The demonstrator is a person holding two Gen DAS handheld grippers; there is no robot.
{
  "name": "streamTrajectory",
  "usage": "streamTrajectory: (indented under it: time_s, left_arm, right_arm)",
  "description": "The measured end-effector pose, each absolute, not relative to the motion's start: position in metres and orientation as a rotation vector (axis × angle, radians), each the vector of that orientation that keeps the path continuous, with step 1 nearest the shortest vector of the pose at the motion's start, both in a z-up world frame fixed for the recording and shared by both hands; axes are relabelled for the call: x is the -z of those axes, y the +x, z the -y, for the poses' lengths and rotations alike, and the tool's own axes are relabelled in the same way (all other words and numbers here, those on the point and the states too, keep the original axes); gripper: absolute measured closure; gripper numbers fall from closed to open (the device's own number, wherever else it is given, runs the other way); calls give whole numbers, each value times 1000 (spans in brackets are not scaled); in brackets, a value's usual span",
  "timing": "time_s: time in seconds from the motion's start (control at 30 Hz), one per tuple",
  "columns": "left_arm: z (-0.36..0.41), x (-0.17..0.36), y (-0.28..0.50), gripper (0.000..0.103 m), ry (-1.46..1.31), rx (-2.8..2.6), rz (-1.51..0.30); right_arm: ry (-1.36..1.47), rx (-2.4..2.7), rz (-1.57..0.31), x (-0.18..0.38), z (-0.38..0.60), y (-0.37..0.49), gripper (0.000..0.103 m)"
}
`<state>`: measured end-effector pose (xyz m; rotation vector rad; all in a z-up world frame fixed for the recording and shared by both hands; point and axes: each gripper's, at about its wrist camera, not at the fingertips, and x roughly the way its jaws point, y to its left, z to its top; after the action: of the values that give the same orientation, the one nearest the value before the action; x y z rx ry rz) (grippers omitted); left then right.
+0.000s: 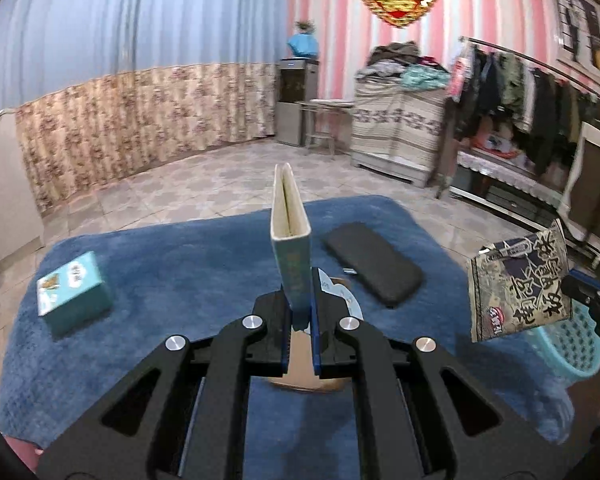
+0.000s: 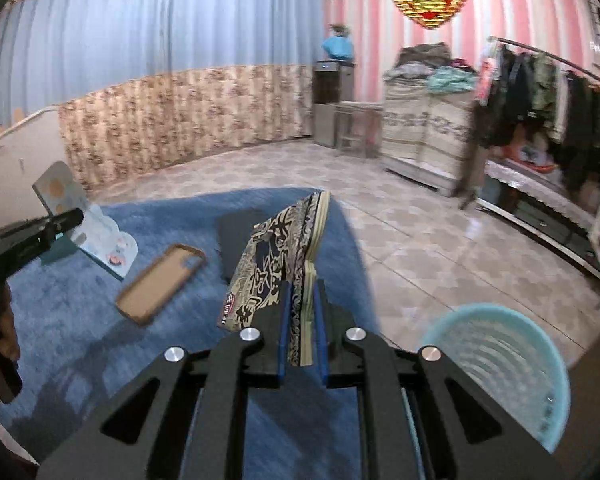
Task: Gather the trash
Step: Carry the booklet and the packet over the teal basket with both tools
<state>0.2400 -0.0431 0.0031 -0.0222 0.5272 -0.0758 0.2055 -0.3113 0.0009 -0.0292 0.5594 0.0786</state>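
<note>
Blue plush cloth [image 1: 148, 264] covers the table in the left wrist view, where the left gripper [image 1: 300, 312] is clamped on a flattened teal carton [image 1: 290, 224] that stands upright between its blue pads. At nine o'clock of the gripper a small teal box [image 1: 74, 294] sits on the cloth; at two o'clock lies a black case [image 1: 374, 266]. Beneath the fingers shows a tan phone case [image 1: 300, 364]. At three o'clock the right gripper [image 1: 588, 294] holds a black-and-gold printed packet [image 1: 520, 286] in the air above a pale blue basket [image 1: 580, 344].

From the right wrist view, the right gripper [image 2: 302, 328] is closed on the printed packet [image 2: 278, 256], which angles up toward twelve o'clock over the cloth's right edge. The basket [image 2: 500, 364] stands on the tiled floor [image 2: 420, 248] at four o'clock, just beside the table. At ten o'clock lies the tan phone case [image 2: 160, 284], and at nine o'clock the left gripper [image 2: 40, 228] holds its carton [image 2: 64, 196] aloft.
</note>
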Motion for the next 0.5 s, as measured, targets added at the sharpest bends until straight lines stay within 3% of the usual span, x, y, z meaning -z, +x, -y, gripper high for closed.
streamTrajectory:
  time_s: [0.5]
  left_arm:
    - [193, -7, 217, 97, 58, 338, -513]
  right_arm:
    - [110, 247, -528, 0, 474, 126, 92]
